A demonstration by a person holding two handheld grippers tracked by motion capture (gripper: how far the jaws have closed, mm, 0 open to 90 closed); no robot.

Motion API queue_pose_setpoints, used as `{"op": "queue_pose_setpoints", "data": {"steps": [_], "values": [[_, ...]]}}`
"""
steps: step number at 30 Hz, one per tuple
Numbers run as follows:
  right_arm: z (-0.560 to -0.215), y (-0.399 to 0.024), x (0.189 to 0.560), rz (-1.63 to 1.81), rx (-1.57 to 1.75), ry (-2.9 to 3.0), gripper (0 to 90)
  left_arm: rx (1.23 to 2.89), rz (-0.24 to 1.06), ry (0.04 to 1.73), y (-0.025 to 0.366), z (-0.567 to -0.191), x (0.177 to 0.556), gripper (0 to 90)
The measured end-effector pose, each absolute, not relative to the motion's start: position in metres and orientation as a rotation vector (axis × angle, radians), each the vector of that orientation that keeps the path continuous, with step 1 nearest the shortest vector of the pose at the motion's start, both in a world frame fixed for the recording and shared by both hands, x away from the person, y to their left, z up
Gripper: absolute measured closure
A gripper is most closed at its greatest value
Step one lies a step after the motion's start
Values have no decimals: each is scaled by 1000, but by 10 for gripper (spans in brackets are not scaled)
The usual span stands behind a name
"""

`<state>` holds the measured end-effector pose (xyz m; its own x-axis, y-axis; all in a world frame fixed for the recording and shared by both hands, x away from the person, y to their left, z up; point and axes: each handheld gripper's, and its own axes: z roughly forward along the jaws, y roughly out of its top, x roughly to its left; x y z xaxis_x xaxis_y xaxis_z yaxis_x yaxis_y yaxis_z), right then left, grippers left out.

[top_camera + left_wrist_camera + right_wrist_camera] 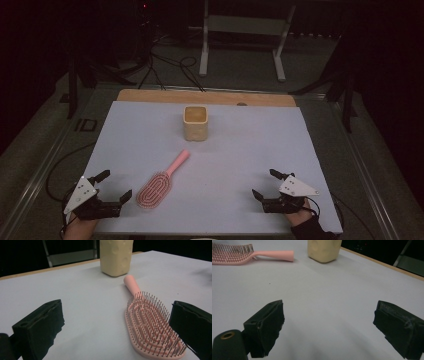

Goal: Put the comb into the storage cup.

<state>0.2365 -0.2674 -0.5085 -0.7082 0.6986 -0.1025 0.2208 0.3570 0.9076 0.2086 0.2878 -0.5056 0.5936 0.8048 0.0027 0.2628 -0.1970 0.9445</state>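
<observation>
A pink hairbrush (159, 183) lies bristles up on the pale mat, its handle pointing toward a cream square cup (195, 122) at the middle back. My left gripper (116, 186) rests open at the front left, just left of the brush head. In the left gripper view the brush (150, 325) lies close before the right jaw and the cup (116, 256) stands beyond. My right gripper (266, 184) sits open at the front right, nothing between its jaws. The right gripper view has the brush (249, 254) far left and the cup (324, 249) at the top.
The pale mat (240, 160) covers the table, with a wooden strip (205, 97) along the far edge. Beyond it stands a white metal frame (245, 37), with cables on the dark floor.
</observation>
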Motion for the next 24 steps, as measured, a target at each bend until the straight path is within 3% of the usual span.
{"op": "queue_pose_setpoints", "data": {"steps": [24], "values": [[-506, -267, 235, 1318, 793, 2120, 93, 1754, 631, 879, 283, -495, 209, 0]]}}
